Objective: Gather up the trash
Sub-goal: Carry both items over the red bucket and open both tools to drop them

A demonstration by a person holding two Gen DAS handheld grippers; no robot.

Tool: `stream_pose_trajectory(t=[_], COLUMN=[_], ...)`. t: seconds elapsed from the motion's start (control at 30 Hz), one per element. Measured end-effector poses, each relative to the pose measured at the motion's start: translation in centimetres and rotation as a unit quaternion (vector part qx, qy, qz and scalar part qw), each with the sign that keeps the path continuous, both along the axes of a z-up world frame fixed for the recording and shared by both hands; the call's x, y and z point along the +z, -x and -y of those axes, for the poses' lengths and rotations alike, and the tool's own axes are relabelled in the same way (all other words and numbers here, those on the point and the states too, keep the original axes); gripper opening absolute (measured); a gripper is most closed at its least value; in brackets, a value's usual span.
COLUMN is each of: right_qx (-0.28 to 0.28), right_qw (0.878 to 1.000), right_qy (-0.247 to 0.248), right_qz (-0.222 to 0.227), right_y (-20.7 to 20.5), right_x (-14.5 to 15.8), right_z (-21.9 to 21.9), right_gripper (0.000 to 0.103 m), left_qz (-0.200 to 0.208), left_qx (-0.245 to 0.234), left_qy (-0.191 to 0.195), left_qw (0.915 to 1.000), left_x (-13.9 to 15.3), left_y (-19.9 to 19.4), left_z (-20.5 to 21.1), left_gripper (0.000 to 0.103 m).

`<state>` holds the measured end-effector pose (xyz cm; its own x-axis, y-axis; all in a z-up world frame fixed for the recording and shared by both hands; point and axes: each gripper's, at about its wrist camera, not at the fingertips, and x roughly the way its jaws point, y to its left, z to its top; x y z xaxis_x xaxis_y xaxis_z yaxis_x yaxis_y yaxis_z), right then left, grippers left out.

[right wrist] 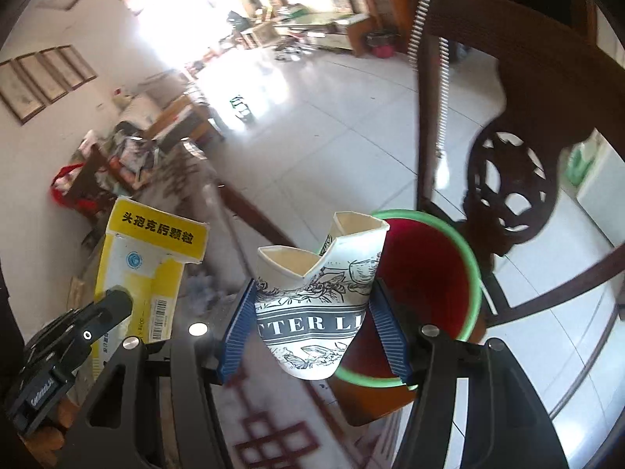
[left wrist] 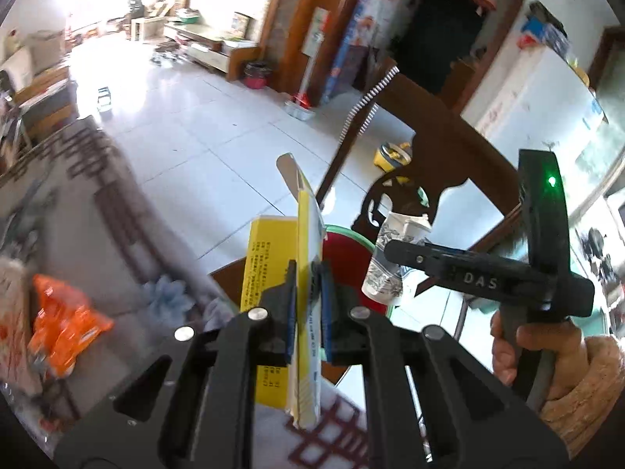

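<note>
A: Entry, left side. The left gripper (left wrist: pixel 306 305) has its blue-padded jaws pressed almost together on a flattened yellow-and-white cardboard medicine box (left wrist: pixel 302 273). The box stands on edge between the pads, its open flap pointing up and away.

B: Confirmed from the right wrist view: same box (right wrist: pixel 144 273), yellow band with black print on top, barcode on the side, held at the lower left.

A: Right side. The right gripper (right wrist: pixel 312 312) pinches a crumpled white paper cup with dark floral print (right wrist: pixel 316 312). Jaws stand fairly wide, both blue pads pressed against the cup's walls; the rim is creased inward.

B: In the left view the cup (left wrist: pixel 384 269) shows at the tip of that gripper, with a hand in a knitted beige sleeve (left wrist: pixel 539 348) on the handle.

A: Location of the bin: a red plastic waste bin with a green rim (right wrist: pixel 465 258) sits on the white tiled floor (right wrist: pixel 351 125), just behind and below the cup, beside a dark carved wooden chair (right wrist: pixel 508 179).

B: Also noted: an orange crinkled wrapper (left wrist: pixel 66 324) on the patterned tablecloth (left wrist: pixel 117 203) at the left. The view is motion-blurred there.
</note>
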<state>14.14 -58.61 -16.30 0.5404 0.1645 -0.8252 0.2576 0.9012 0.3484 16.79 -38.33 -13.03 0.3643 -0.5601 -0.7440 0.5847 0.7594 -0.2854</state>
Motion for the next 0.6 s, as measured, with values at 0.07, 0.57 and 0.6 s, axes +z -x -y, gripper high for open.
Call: stream_pose_trajectory(t=[0.07, 0.57, 0.6], right_qx=[-0.018, -0.067, -0.06], right_qw=[1.0, 0.997, 0.997], right_qy=[0.009, 0.038, 0.036], right_qz=[-0.004, 0.007, 0.009], right_y=[0.6, 2.7, 2.8], right_x=[-0.3, 1.6, 1.8], right_z=[1.1, 1.8, 1.1], right_gripper=[0.059, 0.077, 0.077], left_qz=[-0.015, -0.014, -0.01], left_qx=[-0.009, 0.038, 0.048], left_qy=[0.008, 0.049, 0.048], left_qw=[0.9998, 0.998, 0.9977], left_x=[-0.7, 1.0, 1.3], left_y=[-0.5, 0.4, 1.0], left_z=[0.9, -1.7, -2.8], left_gripper=[0.012, 0.064, 0.064])
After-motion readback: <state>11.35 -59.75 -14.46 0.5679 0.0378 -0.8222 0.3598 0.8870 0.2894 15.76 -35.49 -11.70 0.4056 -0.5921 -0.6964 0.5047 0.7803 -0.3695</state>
